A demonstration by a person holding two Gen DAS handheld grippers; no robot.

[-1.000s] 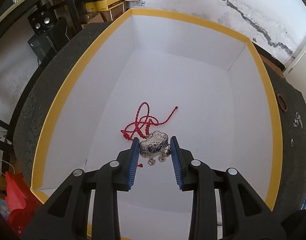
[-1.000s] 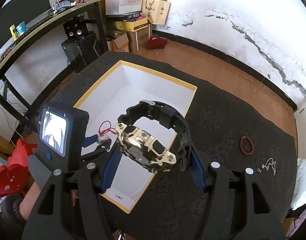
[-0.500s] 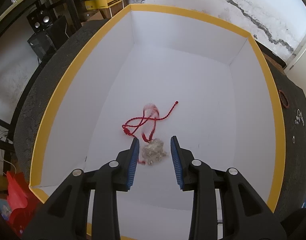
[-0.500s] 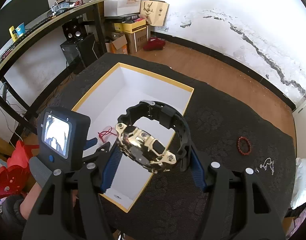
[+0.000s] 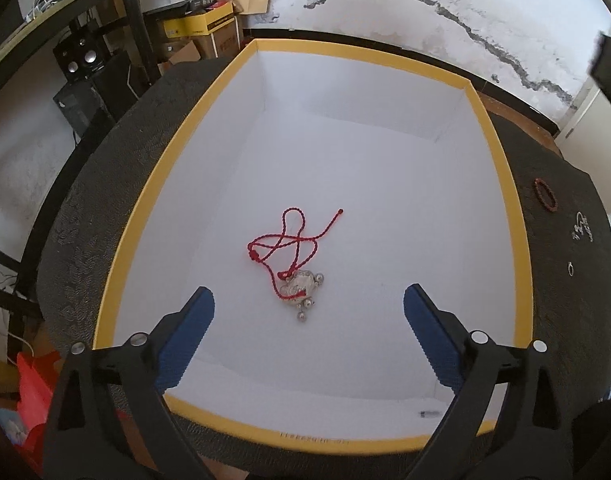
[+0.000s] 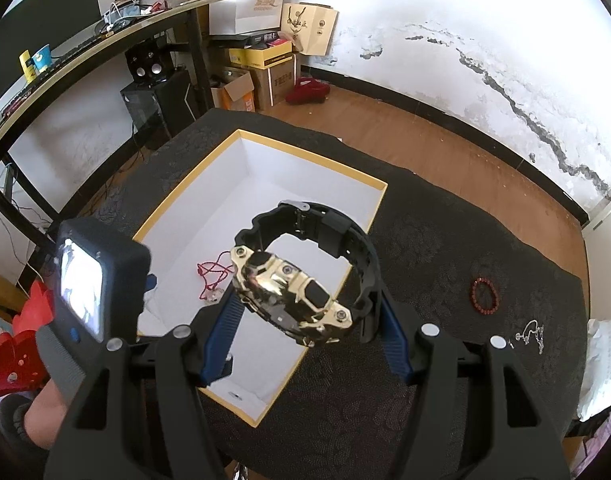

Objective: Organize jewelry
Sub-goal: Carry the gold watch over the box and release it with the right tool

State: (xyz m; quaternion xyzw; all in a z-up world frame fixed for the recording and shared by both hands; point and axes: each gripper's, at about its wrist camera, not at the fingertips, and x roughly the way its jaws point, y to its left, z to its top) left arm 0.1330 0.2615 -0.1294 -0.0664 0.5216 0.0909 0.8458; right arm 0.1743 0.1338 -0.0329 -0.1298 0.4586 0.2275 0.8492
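A silver pendant point(image 5: 299, 289) on a red cord point(image 5: 289, 238) lies on the floor of the white box with a yellow rim point(image 5: 521, 264). My left gripper point(image 5: 308, 332) is open and empty just above and behind the pendant. My right gripper point(image 6: 311, 320) is shut on a black and gold watch point(image 6: 301, 280) and holds it in the air over the box's right edge point(image 6: 333, 300). The pendant and cord also show in the right wrist view point(image 6: 211, 280), beside the left gripper's body point(image 6: 93, 280).
On the black table cloth right of the box lie a red bead bracelet point(image 5: 544, 195) point(image 6: 485, 296), a thin silver chain point(image 5: 581, 230) point(image 6: 529, 332) and a small ring point(image 5: 570, 269). Shelves, boxes and speakers stand beyond the table's far left.
My left gripper opened wide and let go of the pendant, which dropped onto the box floor. The left gripper pulled back and up. The right gripper kept its hold on the watch.
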